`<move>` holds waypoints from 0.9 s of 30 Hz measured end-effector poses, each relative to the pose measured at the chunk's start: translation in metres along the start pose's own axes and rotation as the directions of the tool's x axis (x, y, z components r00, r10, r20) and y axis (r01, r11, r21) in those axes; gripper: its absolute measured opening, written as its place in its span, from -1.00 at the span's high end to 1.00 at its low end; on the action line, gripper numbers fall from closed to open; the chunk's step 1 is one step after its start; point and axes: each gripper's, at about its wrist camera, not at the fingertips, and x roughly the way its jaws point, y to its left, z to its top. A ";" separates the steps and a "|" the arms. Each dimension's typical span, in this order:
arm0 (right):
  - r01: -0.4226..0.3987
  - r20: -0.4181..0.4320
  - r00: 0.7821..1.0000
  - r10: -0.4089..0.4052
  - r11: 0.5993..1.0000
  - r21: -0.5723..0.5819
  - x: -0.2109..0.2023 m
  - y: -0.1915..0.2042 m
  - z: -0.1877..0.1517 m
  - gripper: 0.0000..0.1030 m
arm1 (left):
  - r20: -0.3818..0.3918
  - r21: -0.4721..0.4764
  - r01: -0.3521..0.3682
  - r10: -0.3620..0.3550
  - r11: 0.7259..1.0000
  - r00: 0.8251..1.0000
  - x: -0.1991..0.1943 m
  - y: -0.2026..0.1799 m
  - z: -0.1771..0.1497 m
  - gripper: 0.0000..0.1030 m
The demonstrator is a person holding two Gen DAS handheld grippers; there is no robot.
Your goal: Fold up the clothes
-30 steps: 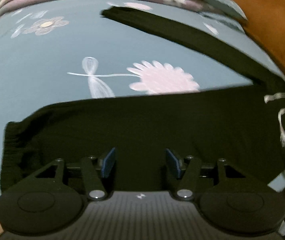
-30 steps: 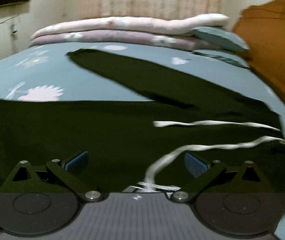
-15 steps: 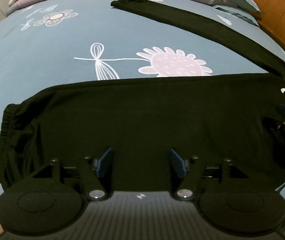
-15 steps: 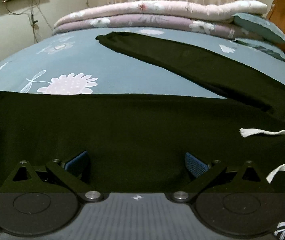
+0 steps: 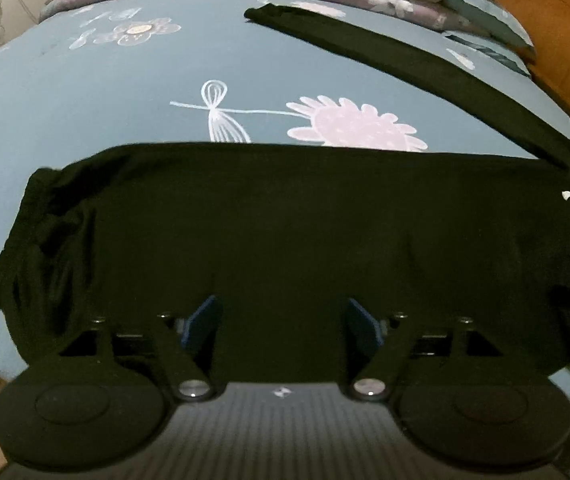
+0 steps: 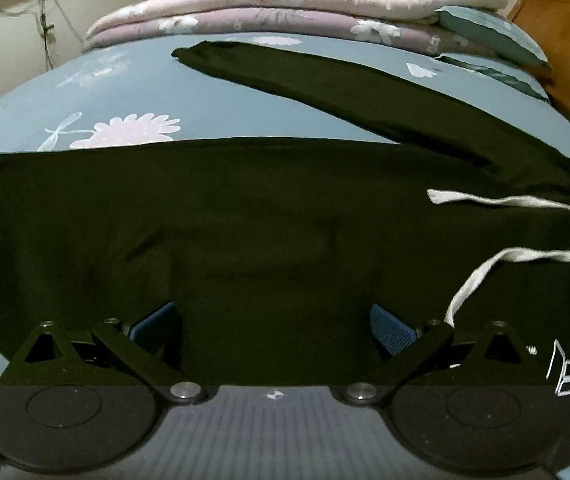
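Black soft-cloth sweatpants (image 5: 285, 232) w/ white drawstrings (image 6: 505, 202) lay flat on the blue floral bedsheet (image 5: 105, 92), just ahead of & under both grippers, long axis running L-R across them. Left gripper (image 5: 283, 322) sat nearer the cuff end, jaws just been opening, nothing between. Right gripper (image 6: 275, 328) was wide apart, empty, nearer the waist. Both pitched down at the near edge.

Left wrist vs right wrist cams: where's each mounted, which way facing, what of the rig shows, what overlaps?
Left wrist: on the left gripper, angled down over the cuffed end of the near leg of the black pants; own two fingers visible, jaws just opening, nothing pinched.
Right wrist: on the right gripper, angled down at the waist end with the white drawstring; own fingers open.
Shared: pants, blue floral bedsheet, folded quilts.
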 end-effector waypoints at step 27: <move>0.244 0.048 0.952 -0.301 0.847 0.473 -0.064 -0.209 -0.048 -1.00 | 0.066 0.204 -0.059 0.046 0.977 0.997 -0.031 -0.089 0.011 -0.46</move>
